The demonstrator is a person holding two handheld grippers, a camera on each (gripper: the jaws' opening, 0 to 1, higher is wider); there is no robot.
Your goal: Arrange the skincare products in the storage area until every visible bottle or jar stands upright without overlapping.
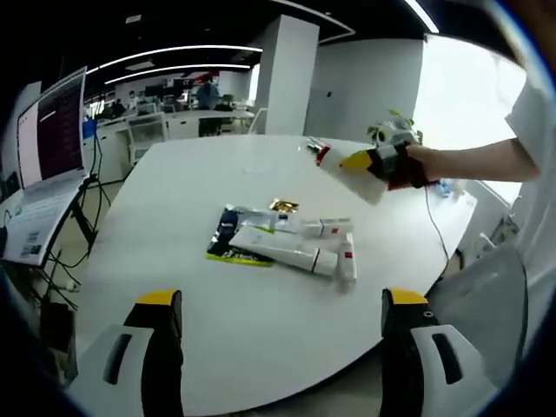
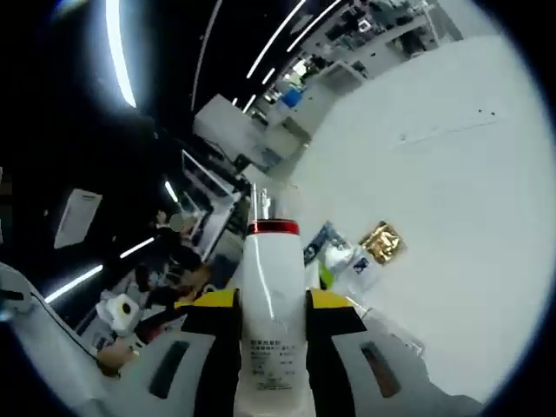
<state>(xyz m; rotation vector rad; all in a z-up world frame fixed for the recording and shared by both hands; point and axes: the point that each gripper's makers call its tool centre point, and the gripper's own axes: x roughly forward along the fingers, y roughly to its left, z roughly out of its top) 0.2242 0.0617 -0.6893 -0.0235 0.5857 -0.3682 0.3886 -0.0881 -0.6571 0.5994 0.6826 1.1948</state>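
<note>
The right gripper (image 2: 271, 326) is clamped on a tall white plastic bottle with a red collar (image 2: 271, 304), held off the round white table (image 1: 217, 313); in the left gripper view the bottle (image 1: 354, 171) hangs above the table's far side. The left gripper (image 1: 282, 334) stands wide open with nothing between its jaws. Beyond it, mid-table, white squeeze tubes with caps (image 1: 300, 248) lie flat across dark sachets (image 1: 228, 233), a gold foil packet (image 1: 283, 206) just behind them.

Both views above one shared table (image 1: 261, 321).
</note>
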